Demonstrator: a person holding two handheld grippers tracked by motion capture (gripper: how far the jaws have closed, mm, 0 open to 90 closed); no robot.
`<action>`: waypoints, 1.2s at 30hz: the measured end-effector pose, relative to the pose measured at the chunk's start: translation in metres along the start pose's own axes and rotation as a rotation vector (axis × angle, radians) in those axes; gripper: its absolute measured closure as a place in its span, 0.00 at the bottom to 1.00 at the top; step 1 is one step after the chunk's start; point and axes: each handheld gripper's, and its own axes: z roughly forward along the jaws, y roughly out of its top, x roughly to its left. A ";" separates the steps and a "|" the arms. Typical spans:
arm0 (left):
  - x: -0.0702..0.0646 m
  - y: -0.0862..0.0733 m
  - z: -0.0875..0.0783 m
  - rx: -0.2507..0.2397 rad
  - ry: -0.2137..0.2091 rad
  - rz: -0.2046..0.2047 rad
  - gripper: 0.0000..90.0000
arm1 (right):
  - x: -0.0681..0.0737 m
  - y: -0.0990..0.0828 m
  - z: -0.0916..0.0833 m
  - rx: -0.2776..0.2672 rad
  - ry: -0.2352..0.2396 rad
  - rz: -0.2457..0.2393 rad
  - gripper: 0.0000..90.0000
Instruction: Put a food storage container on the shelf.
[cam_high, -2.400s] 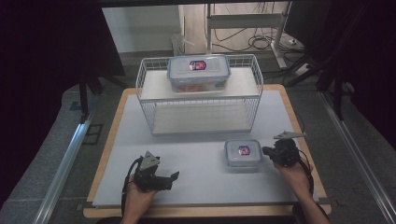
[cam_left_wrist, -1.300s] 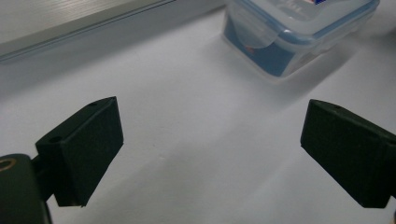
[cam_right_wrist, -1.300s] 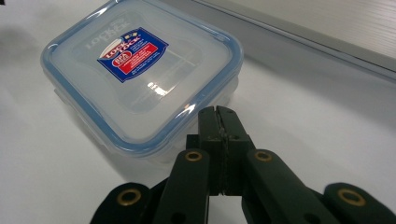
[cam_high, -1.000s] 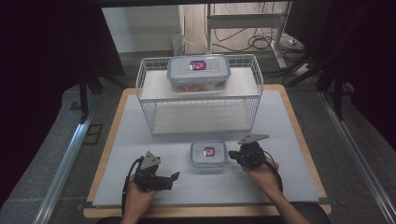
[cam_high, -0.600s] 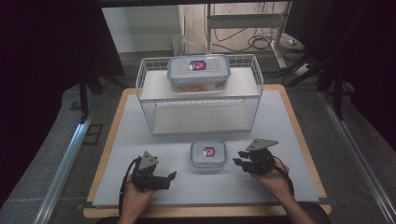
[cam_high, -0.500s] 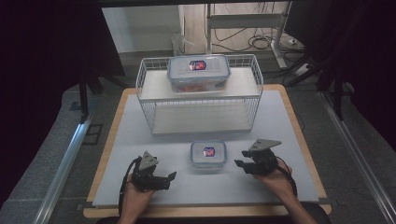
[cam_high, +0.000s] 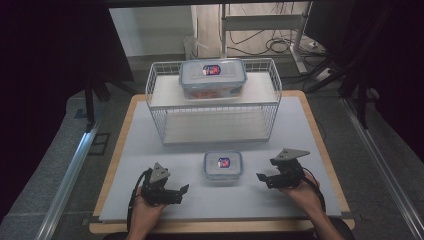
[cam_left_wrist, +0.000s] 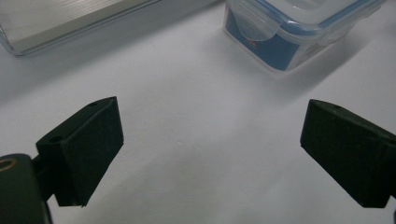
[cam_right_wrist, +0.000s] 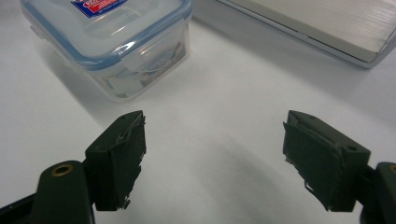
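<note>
- The small container (cam_high: 223, 166), clear-bodied with a blue-edged clip lid and a red and blue label, sat upright on the white table top (cam_high: 300, 130), just in front of the wire rack and between your two hands.
- In the left gripper view that same small container (cam_left_wrist: 299, 28) lay ahead and to the right of the jaws, apart from them, with one of its lid clips facing the camera.
- In the right gripper view it (cam_right_wrist: 112, 42) lay ahead and to the left, close to the left jaw but not touching it; something sat inside, too blurred through the wall to tell what.
- Your right gripper (cam_high: 264, 177) rested low at the table to the right of the container, its jaws pointed towards it and spread wide with only bare table between them; your right hand (cam_high: 302, 192) held it from behind.
- Your left gripper (cam_high: 182, 190) sat near the front edge, to the left of the container and a little nearer you, jaws likewise spread wide and holding nothing, with your left hand (cam_high: 145, 212) around it.
- The white wire rack (cam_high: 272, 95) stood at the back half of the table, open at the front, with a shelf across its top.
- A larger container (cam_high: 212, 77) of the same clip-lid kind rested on that upper shelf, label up.
- The table top lay on a wooden board (cam_high: 320, 145) whose edge showed on both sides.
- Beyond the table were a grey floor, cables and the legs of a metal frame.
</note>
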 end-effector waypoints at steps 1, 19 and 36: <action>0.000 0.000 0.001 0.002 -0.004 -0.003 0.06 | 0.000 0.000 0.000 -0.002 -0.002 -0.001 0.23; 0.005 0.014 0.007 0.017 -0.070 -0.043 0.06 | 0.002 0.009 0.000 -0.021 0.012 0.024 0.19; 0.012 0.057 0.043 0.005 -0.250 -0.107 0.13 | 0.010 0.037 0.017 0.019 0.163 0.114 0.18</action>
